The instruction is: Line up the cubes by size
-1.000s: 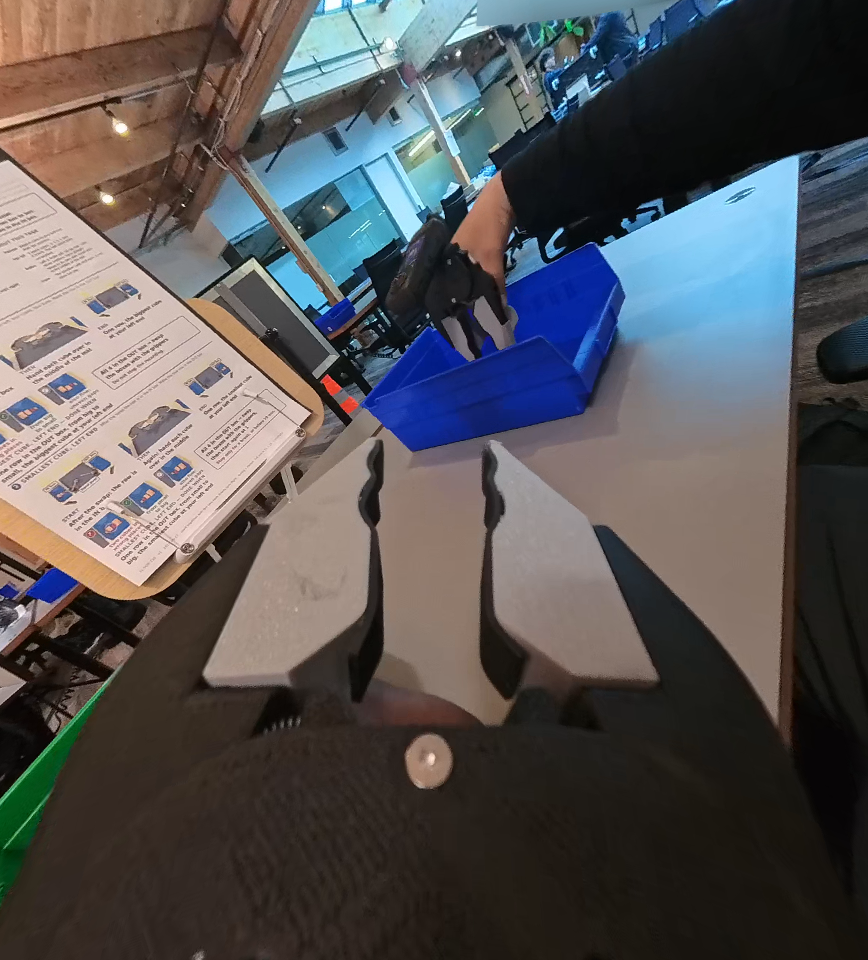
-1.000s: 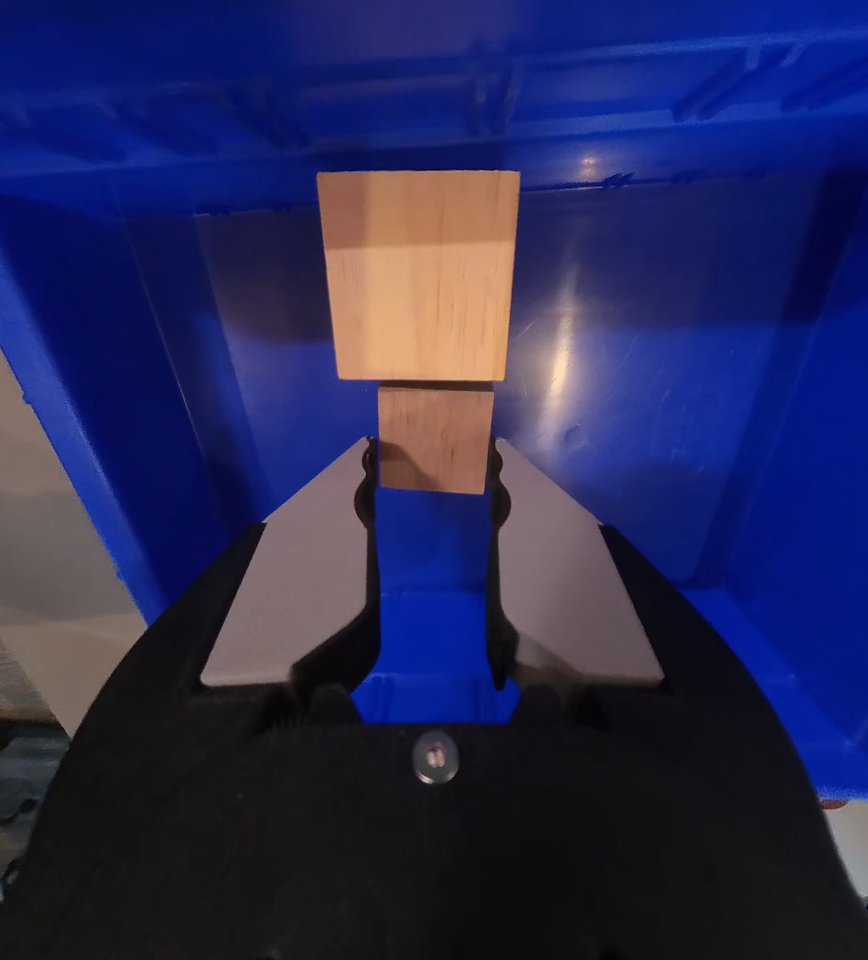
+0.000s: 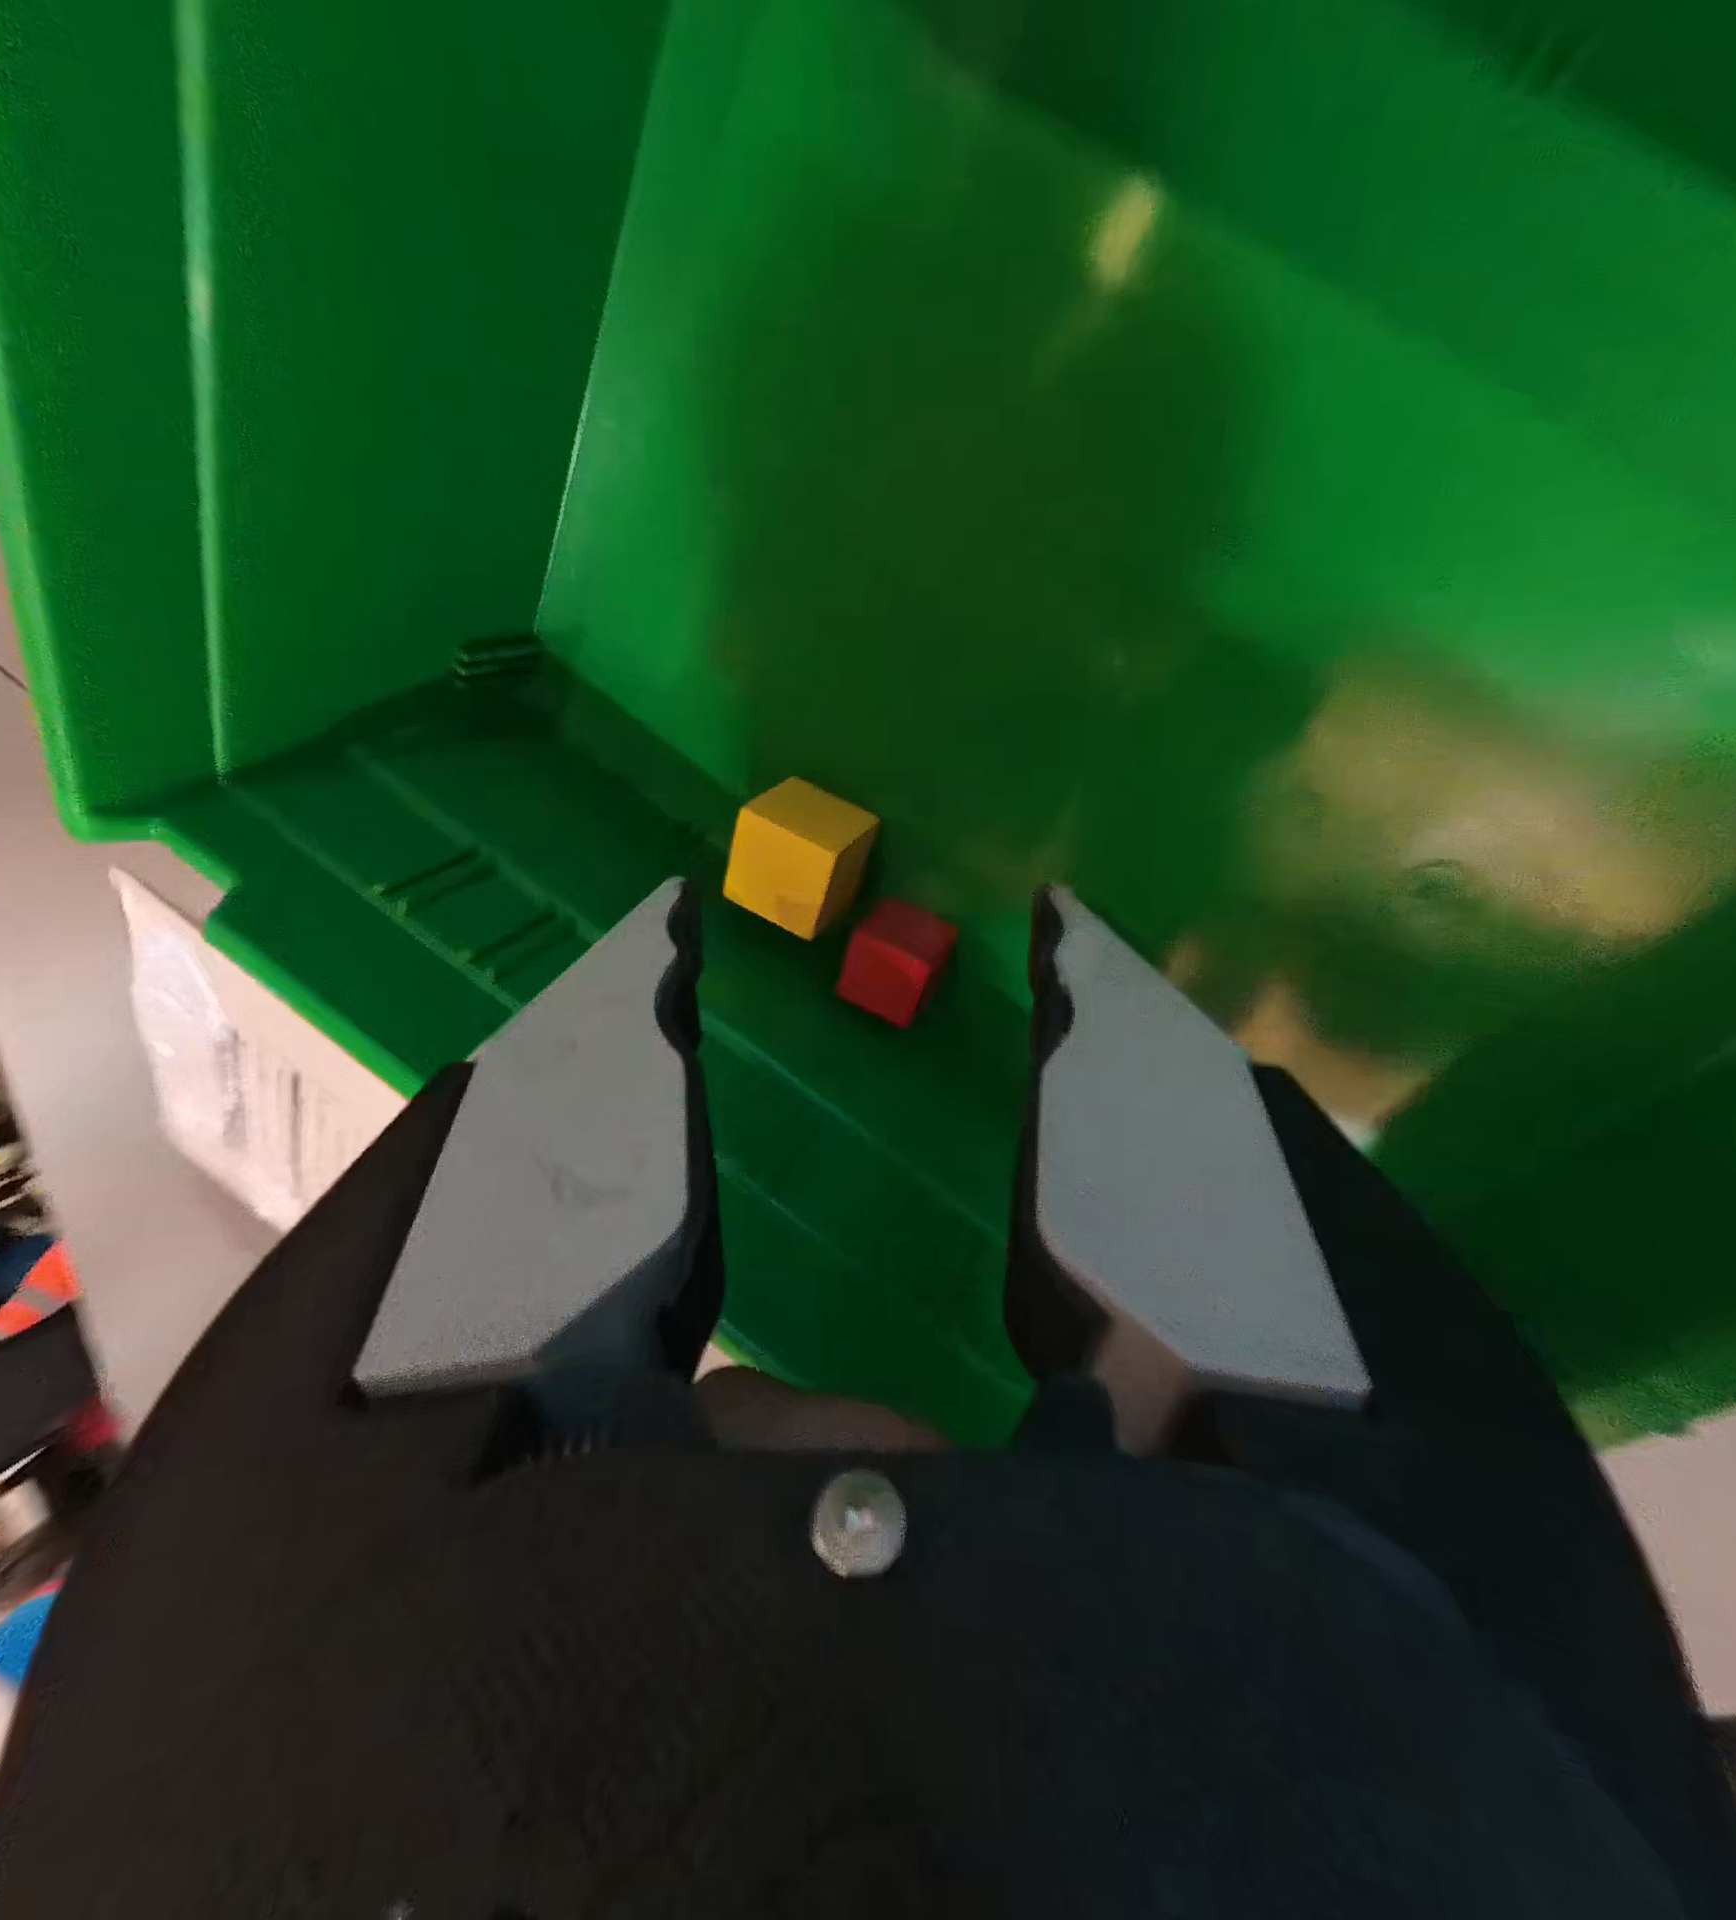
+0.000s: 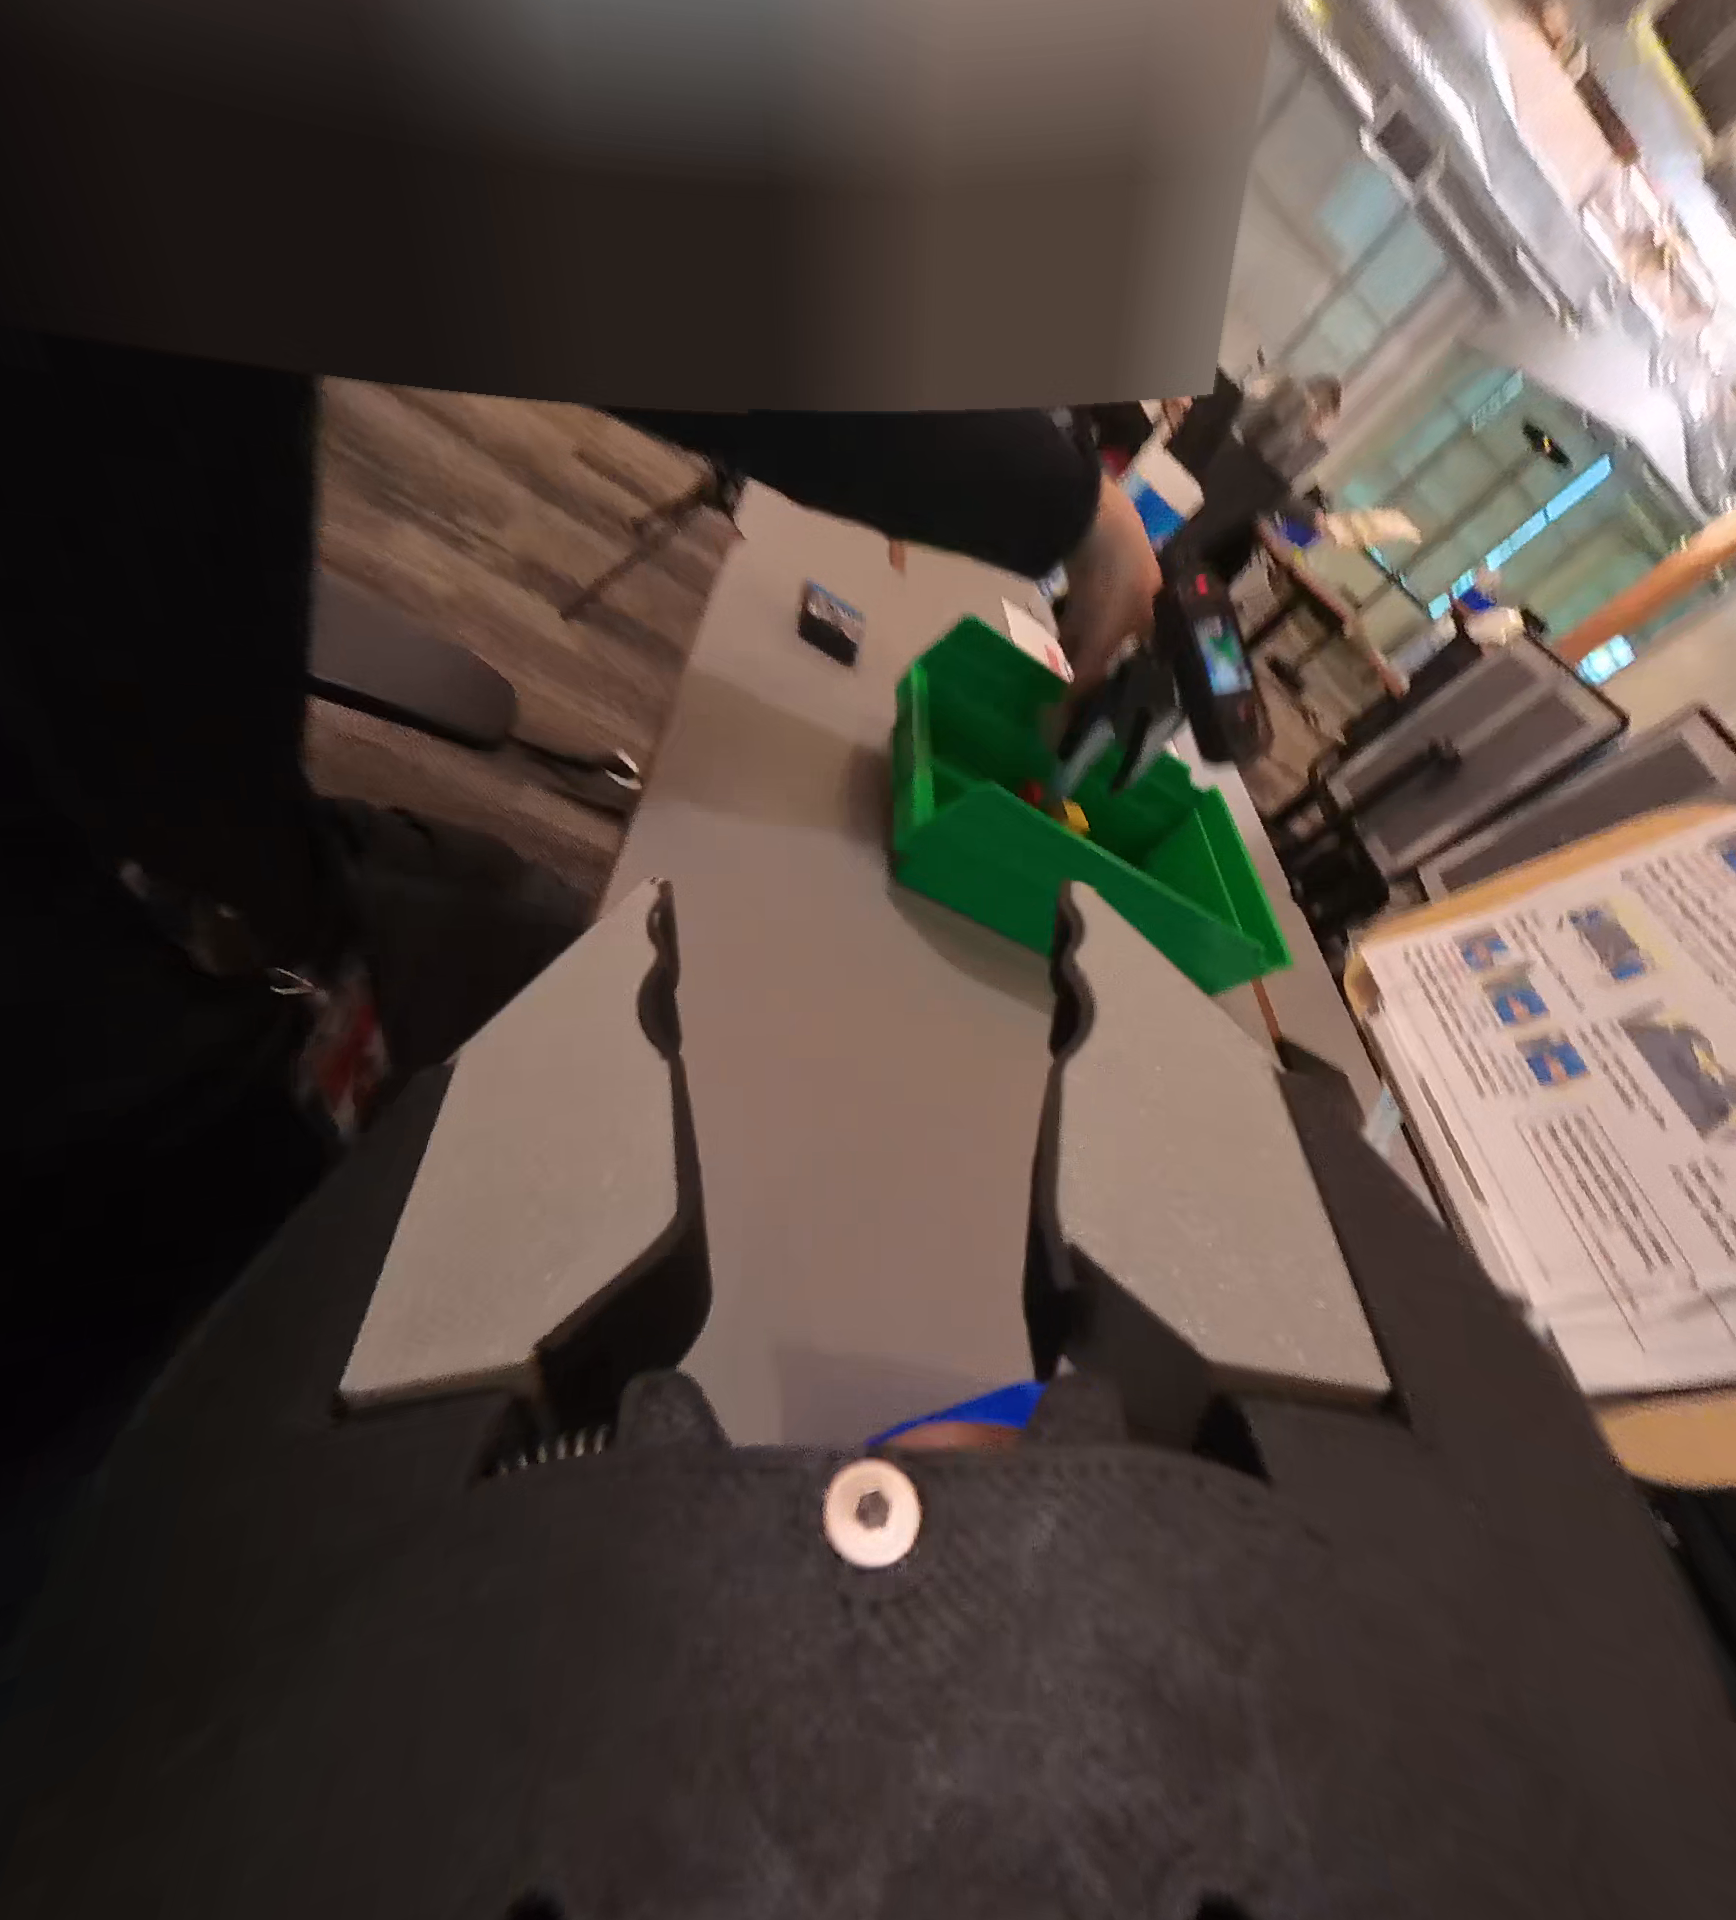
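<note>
The yellow cube (image 3: 799,857) and the smaller red cube (image 3: 895,962) sit close together on the floor of the green bin (image 3: 376,416), by its inner wall. Your left gripper (image 3: 859,956) reaches into that bin, jaws spread wide and holding nothing, the red cube just ahead between its fingertips. Your right gripper (image 4: 859,956) hovers over the grey table (image 4: 843,1091), well apart from the bin, likewise spread and empty. A printed instruction sheet (image 4: 1622,1091) lies to its right.

Black gripper bodies, grey notched jaws, silver screws, black sleeve (image 4: 895,488)
</note>
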